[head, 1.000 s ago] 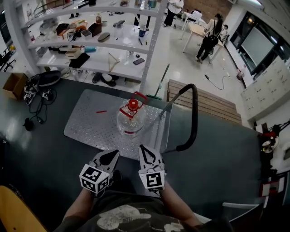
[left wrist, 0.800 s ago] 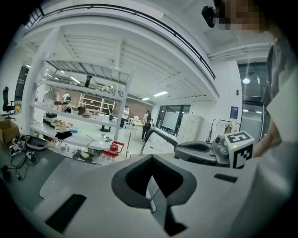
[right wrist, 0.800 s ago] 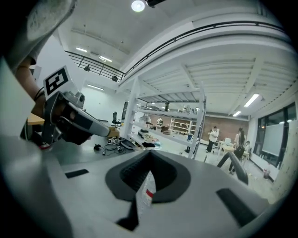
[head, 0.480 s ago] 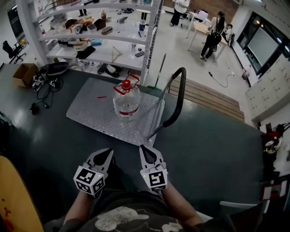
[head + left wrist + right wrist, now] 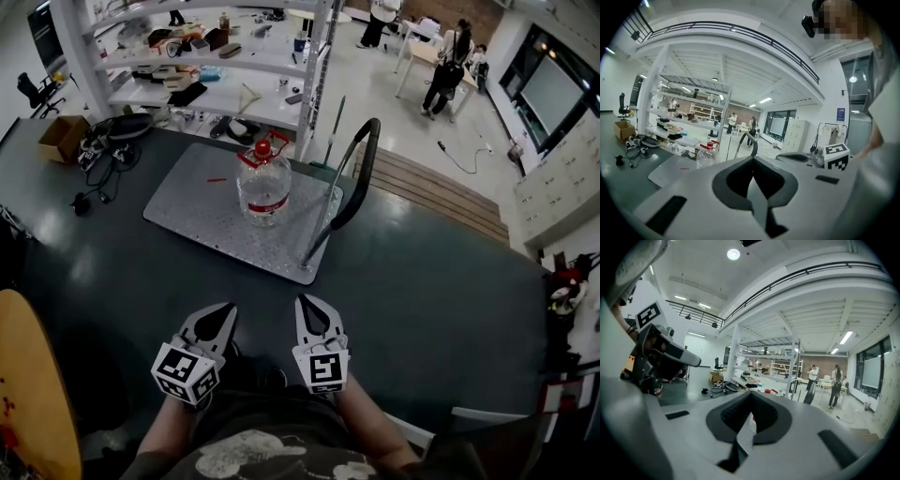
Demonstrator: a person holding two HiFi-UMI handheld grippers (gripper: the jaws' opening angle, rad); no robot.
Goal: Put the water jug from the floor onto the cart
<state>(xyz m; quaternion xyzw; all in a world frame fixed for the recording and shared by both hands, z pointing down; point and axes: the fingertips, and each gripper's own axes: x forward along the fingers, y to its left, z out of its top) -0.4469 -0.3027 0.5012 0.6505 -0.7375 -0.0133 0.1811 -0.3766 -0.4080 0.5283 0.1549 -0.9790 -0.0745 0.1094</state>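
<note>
— Jug (image 5: pixel 263 183) on the cart (image 5: pixel 187 211) yet?
— Yes: upright on the deck, nearer the handle (image 5: pixel 361 169) edge than the middle, red cap up.
— Step in hand, then?
— Looks like the finish: backing off after the placing. Left gripper (image 5: pixel 225 311) and right gripper (image 5: pixel 306 305) held low and close in, well apart from the cart's near edge.
— Fingers?
— Closed on both, pressed tip to tip, nothing between them.
— Next move?
— Probably none beyond keeping clear. Worth checking only that the jug sits well inside the deck's edges; seems so from here.
— Against a second ago?
— Then just beside the cart's near edge; now a wide strip of dark floor (image 5: pixel 141 281) in between. Cart and jug smaller and higher in the head view, more floor showing at the left. Same upright jug, same spot on the deck. Fingers closed then as now, by the look of it.
</note>
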